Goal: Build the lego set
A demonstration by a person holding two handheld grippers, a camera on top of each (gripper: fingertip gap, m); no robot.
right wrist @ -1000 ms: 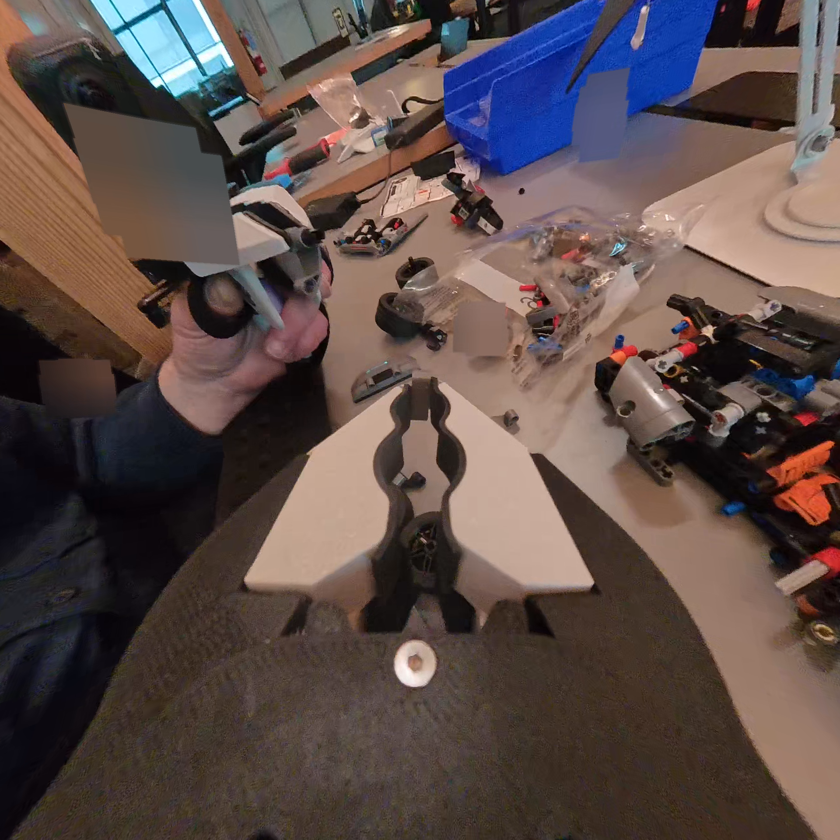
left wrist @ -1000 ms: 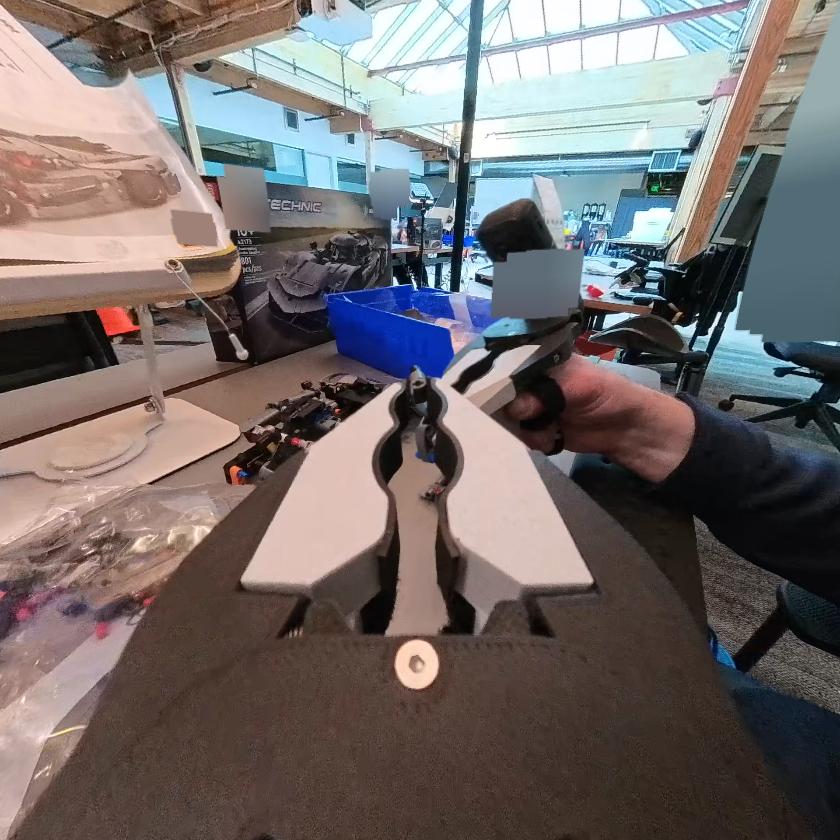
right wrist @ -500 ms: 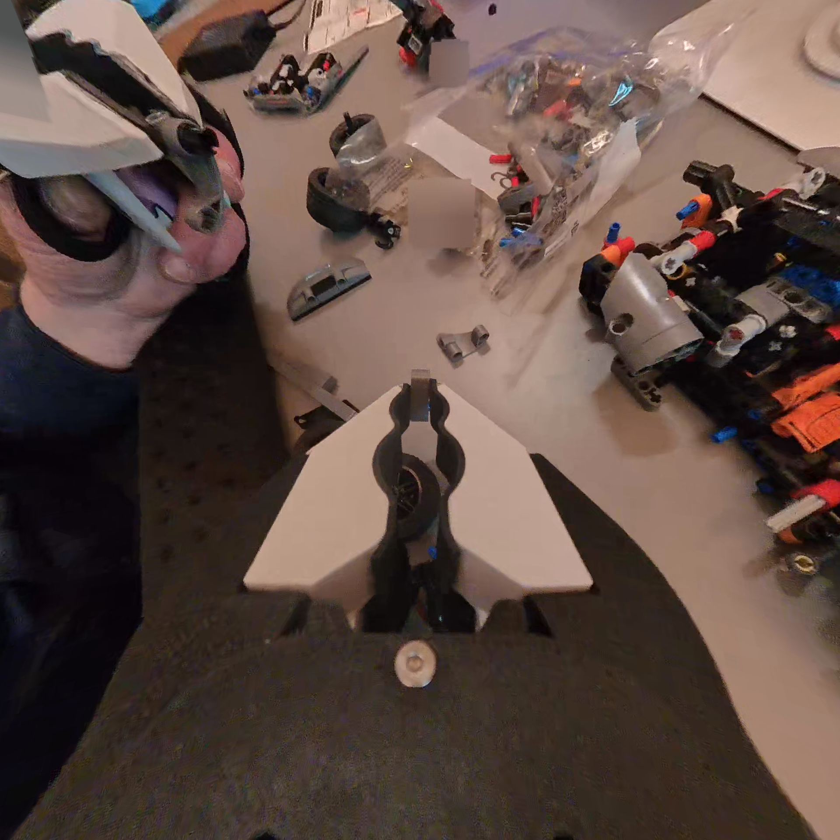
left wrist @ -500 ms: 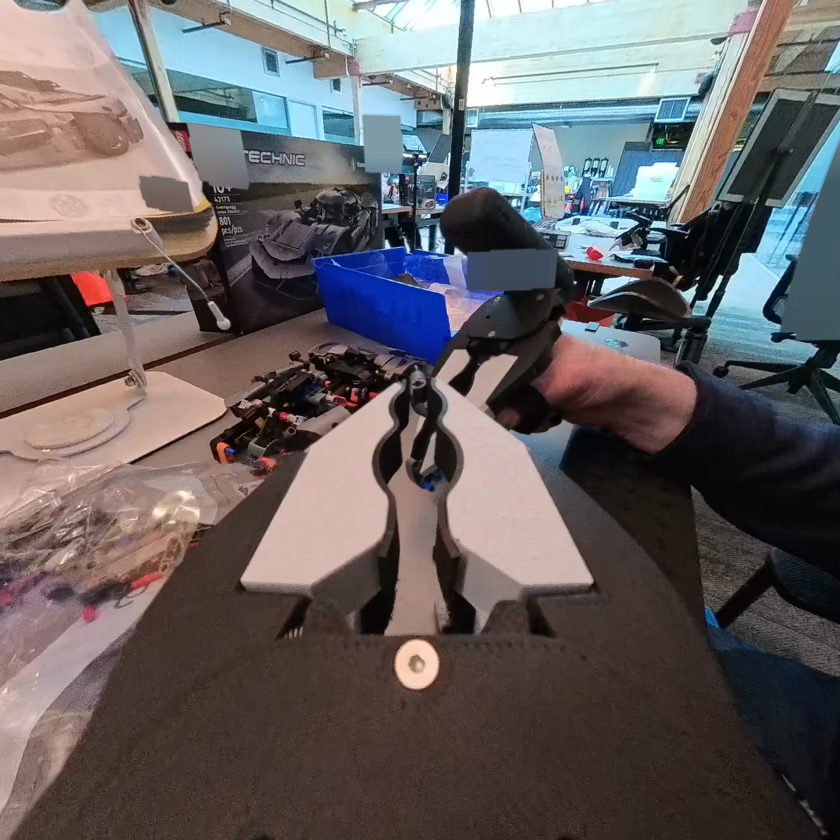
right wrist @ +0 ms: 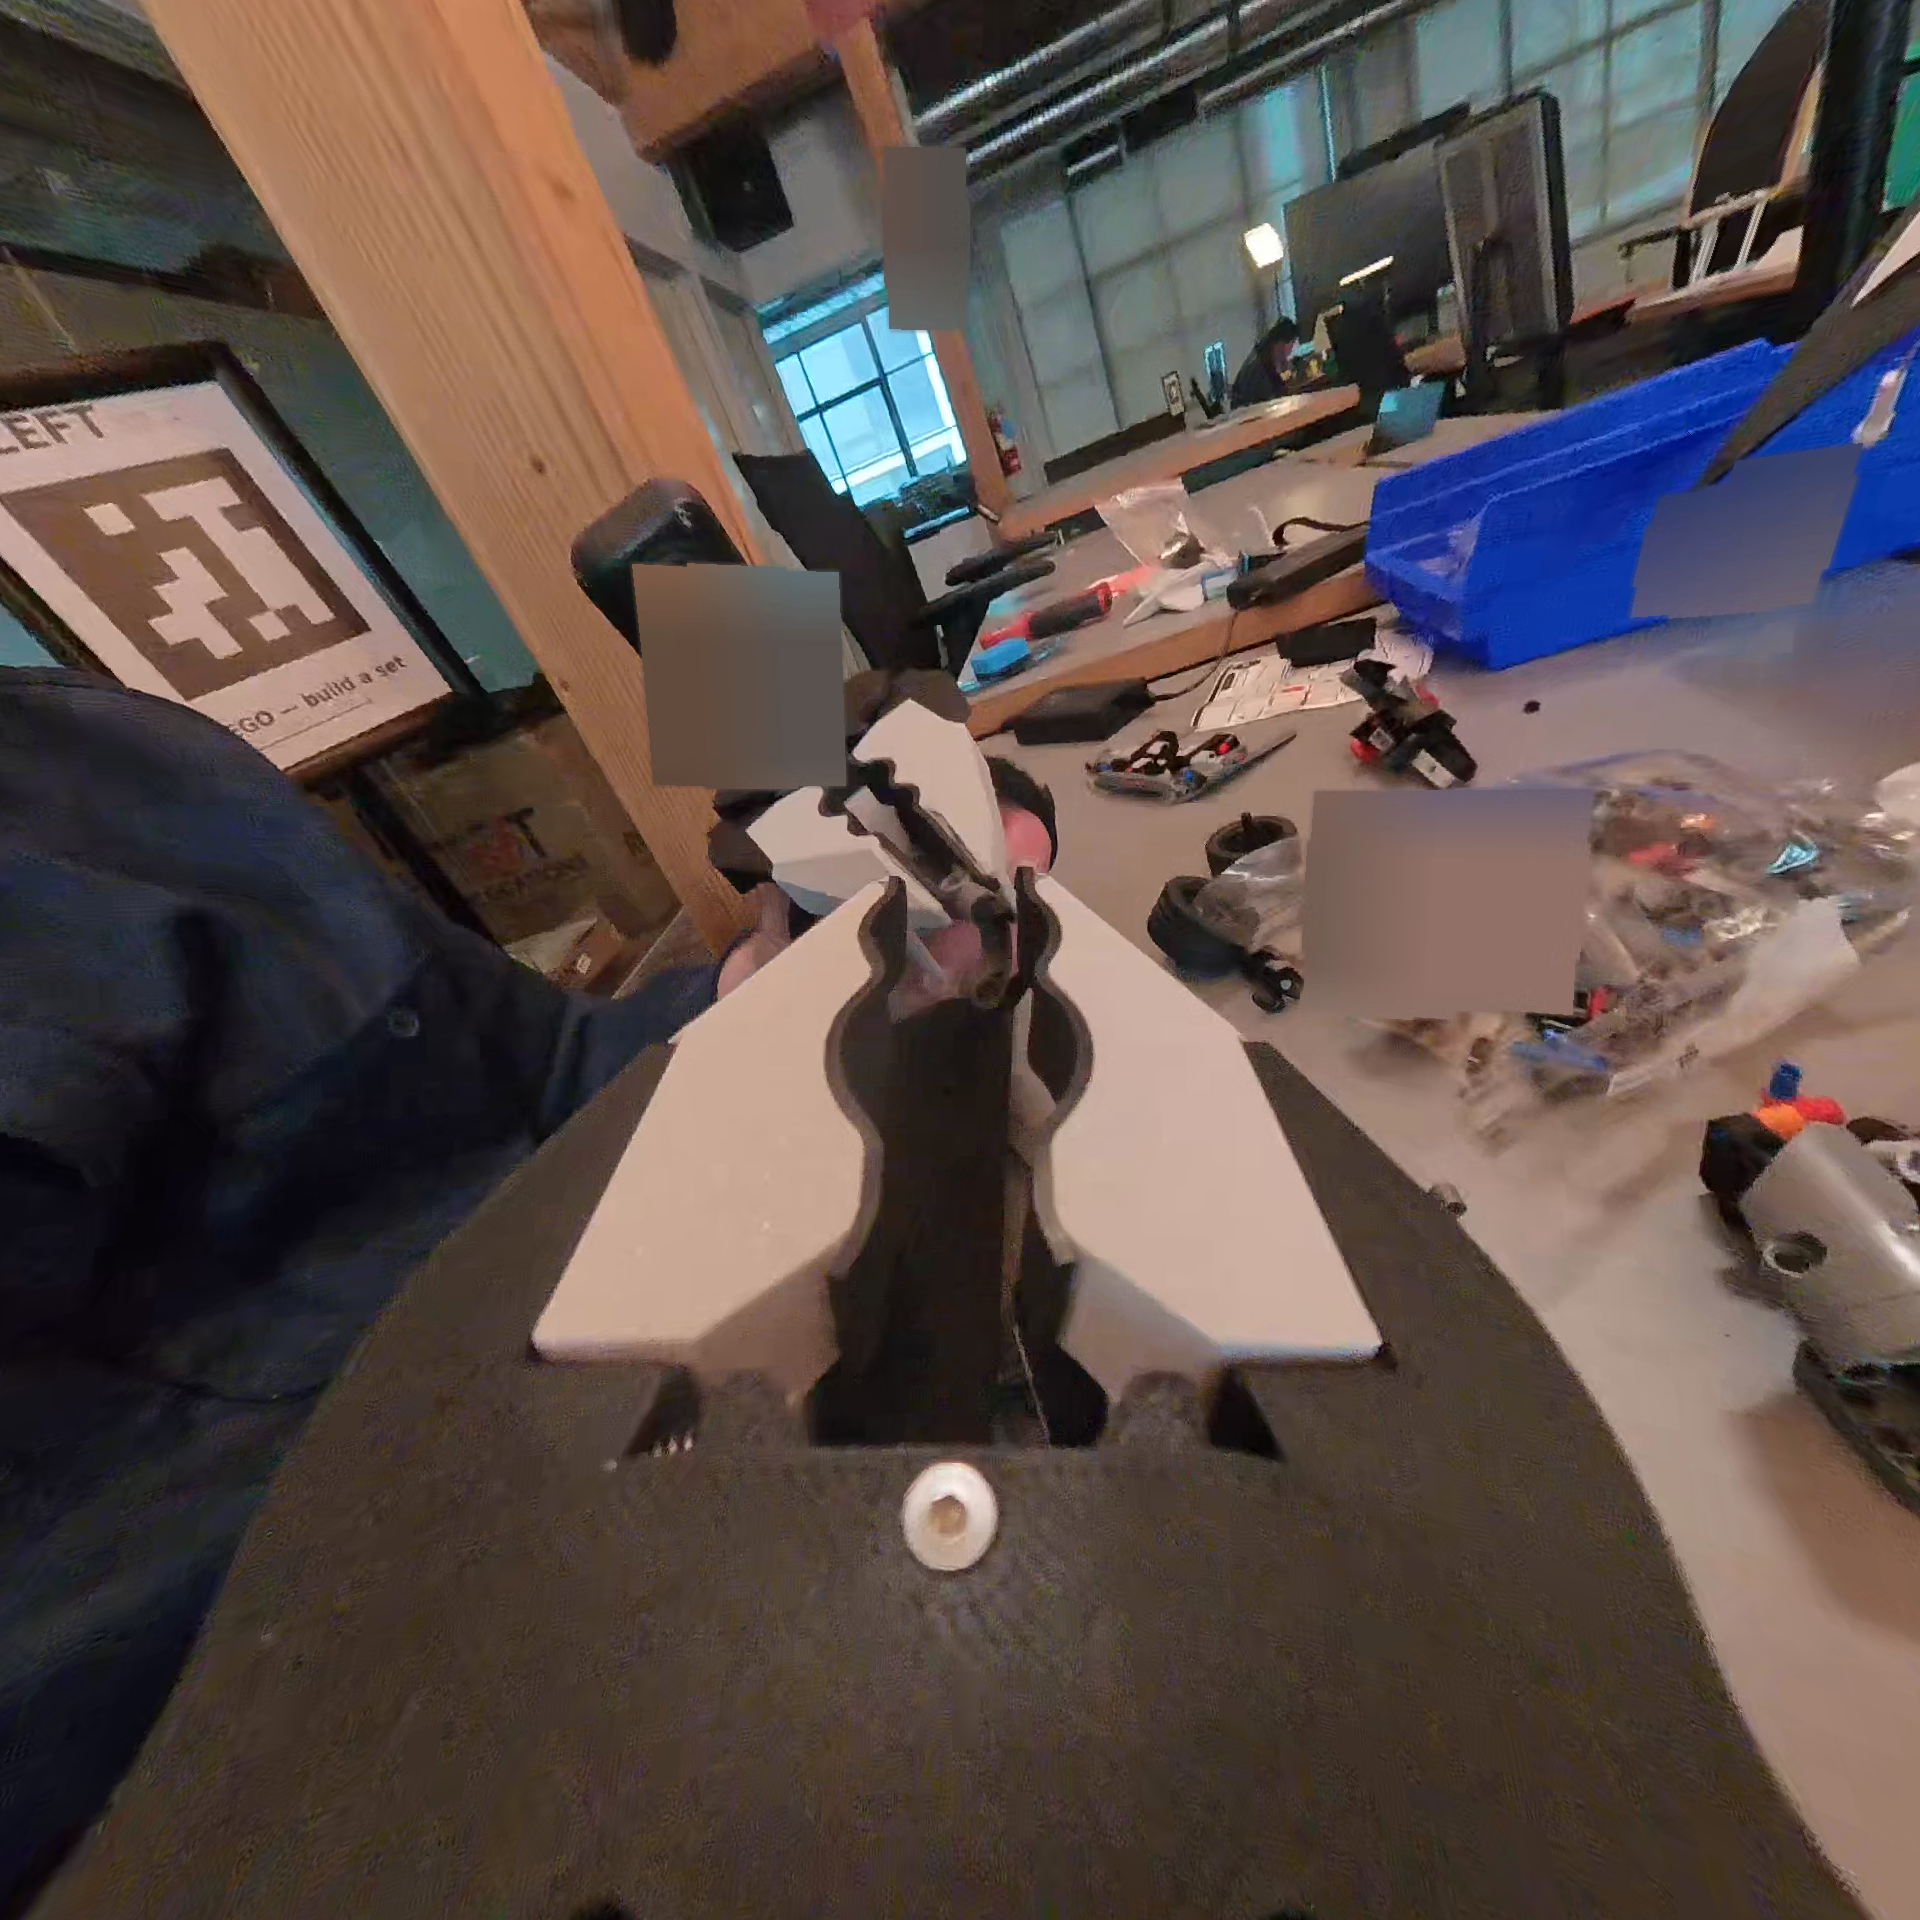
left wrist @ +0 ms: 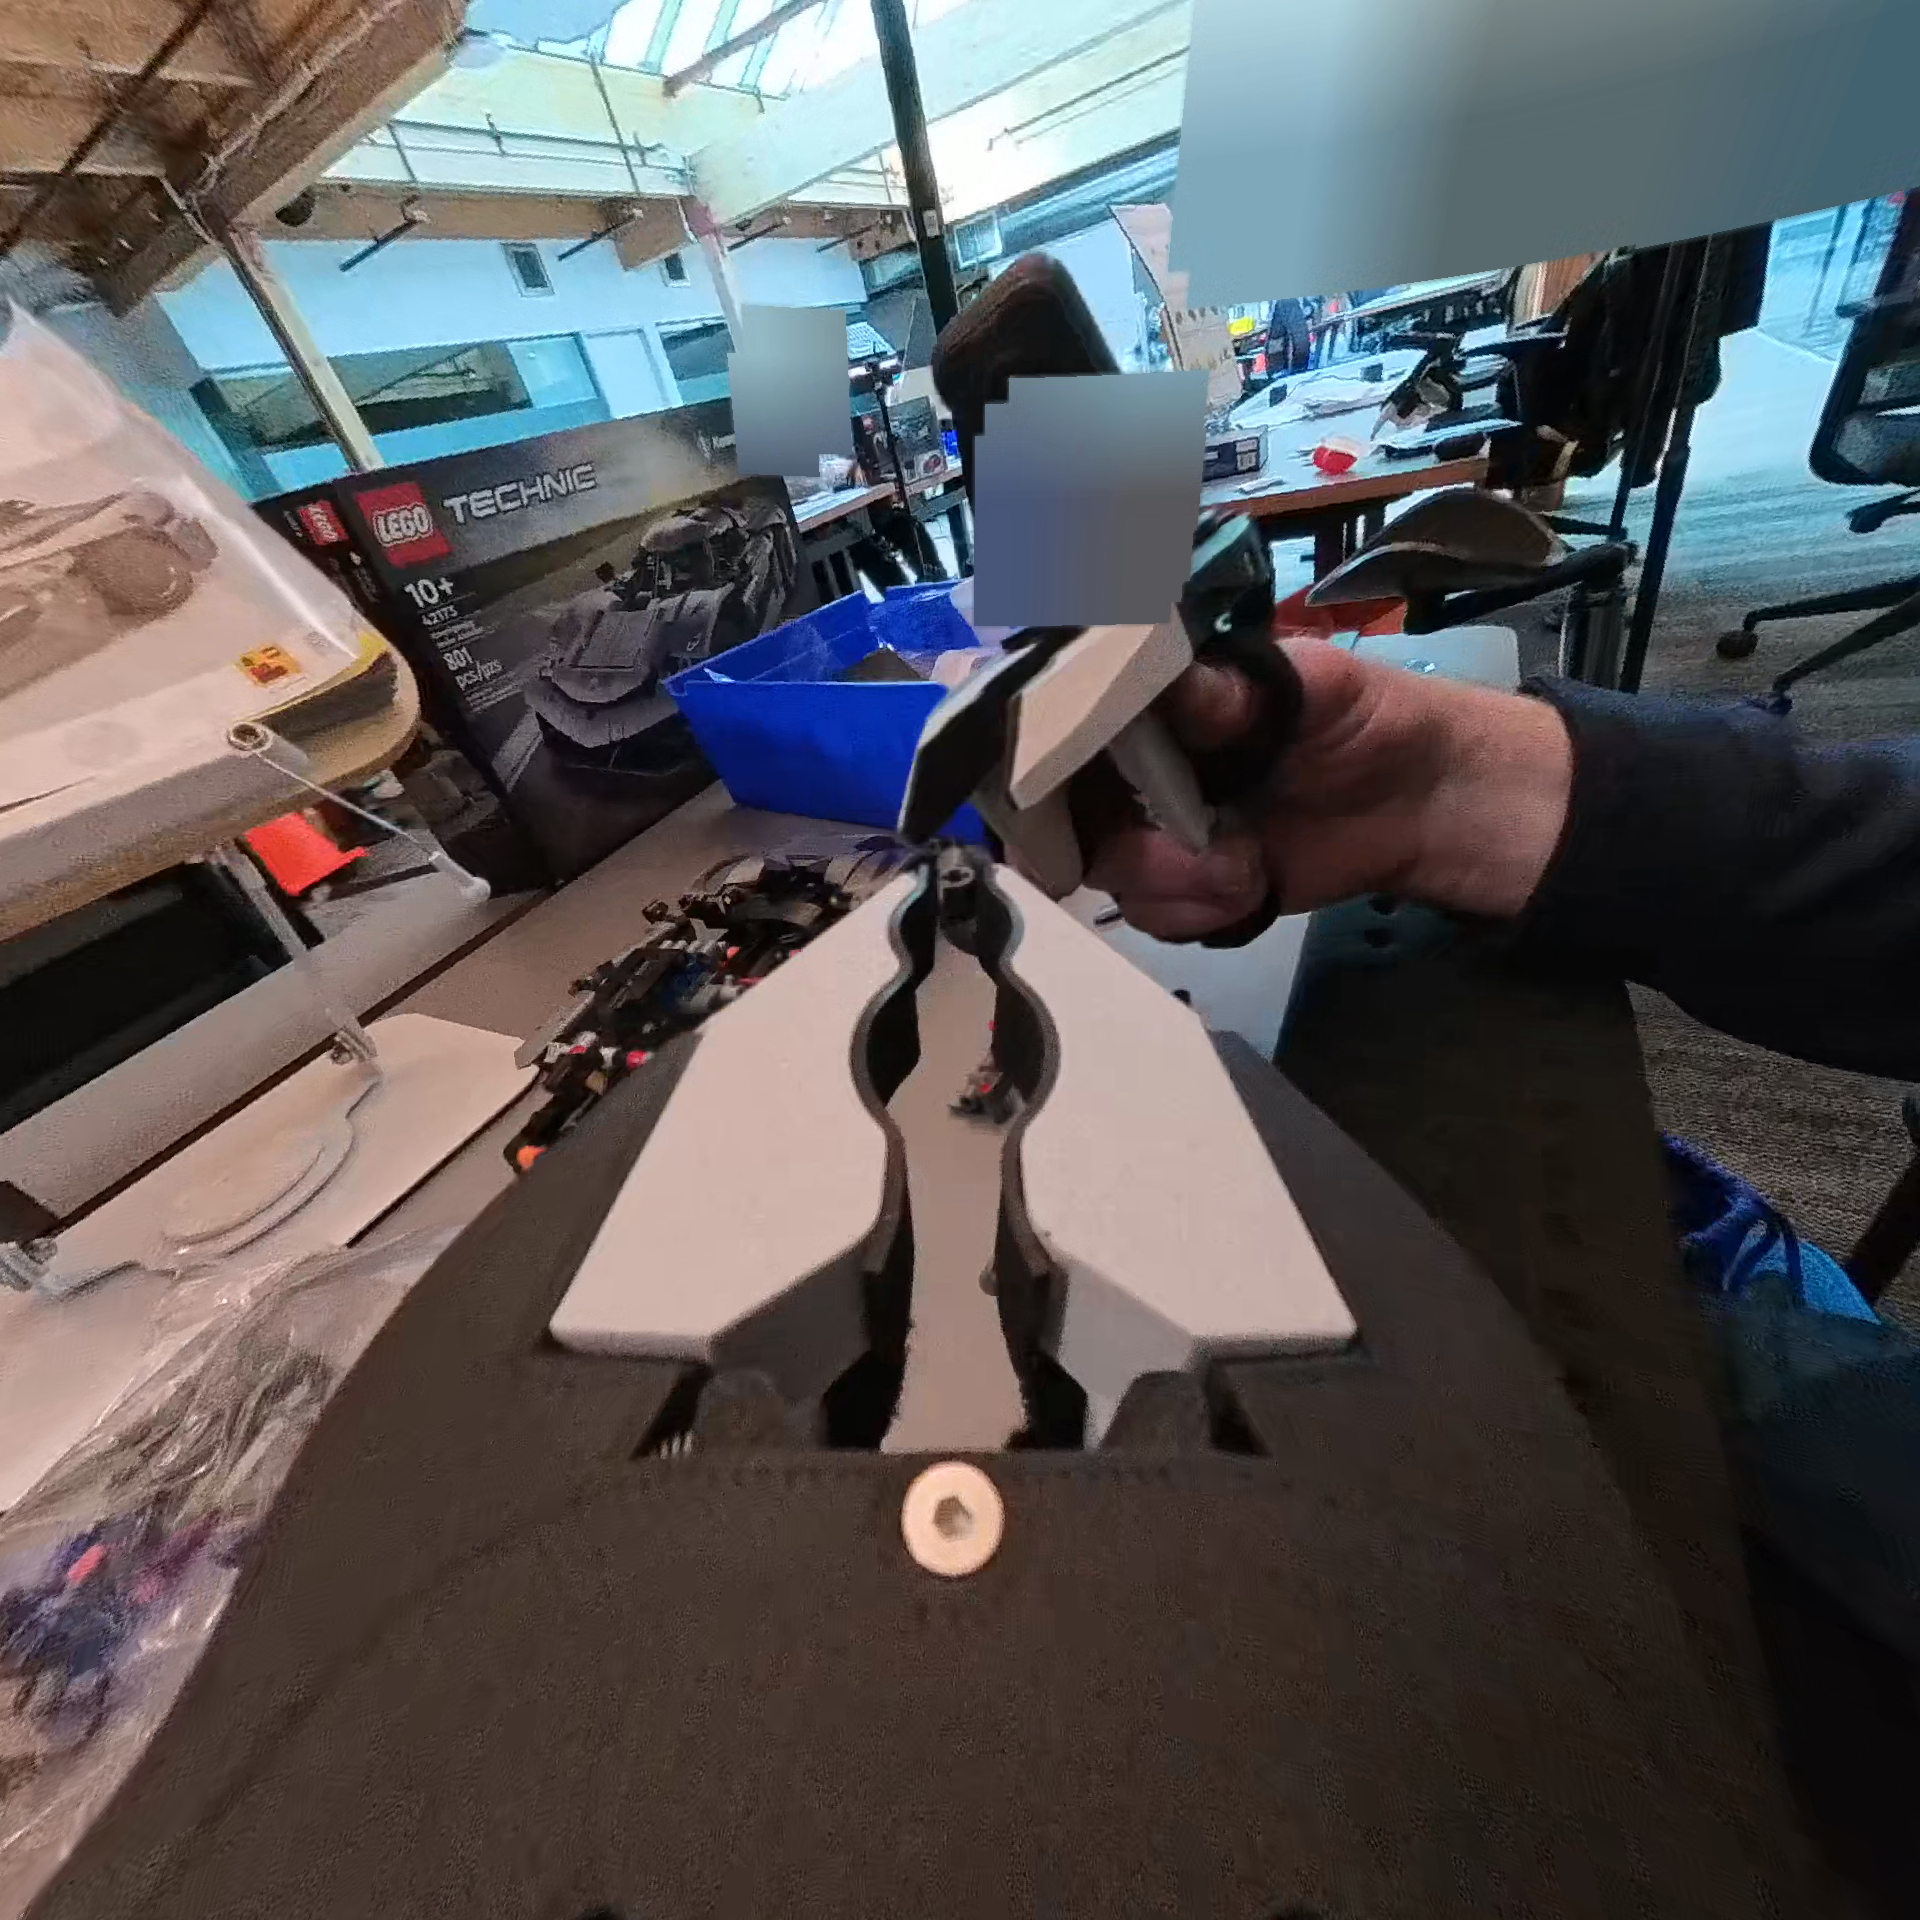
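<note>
My left gripper (left wrist: 951,883) is shut on a small dark grey Lego piece (left wrist: 954,896) and holds it above the table's near edge. My right gripper (right wrist: 958,894) is open, with its tips on either side of that piece (right wrist: 977,925). The left gripper (right wrist: 904,810) faces it, tip to tip. In the left wrist view the right gripper (left wrist: 1039,748) comes in from the upper right, held by a hand (left wrist: 1382,790). The part-built black Lego car (left wrist: 707,966) lies on the grey table and also shows in the right wrist view (right wrist: 1829,1195).
A clear bag of loose parts (right wrist: 1714,935) lies beside the car, with black wheels (right wrist: 1195,925) and small sub-assemblies (right wrist: 1174,764) beyond. A blue bin (left wrist: 810,727), the Lego box (left wrist: 582,623) and a booklet on a white stand (left wrist: 312,1132) sit at the back. A wooden post (right wrist: 468,416) stands at the left.
My right gripper has lifted from pointing down at the table, opened, and come around the piece in my left gripper. The left gripper has kept hold of the piece.
</note>
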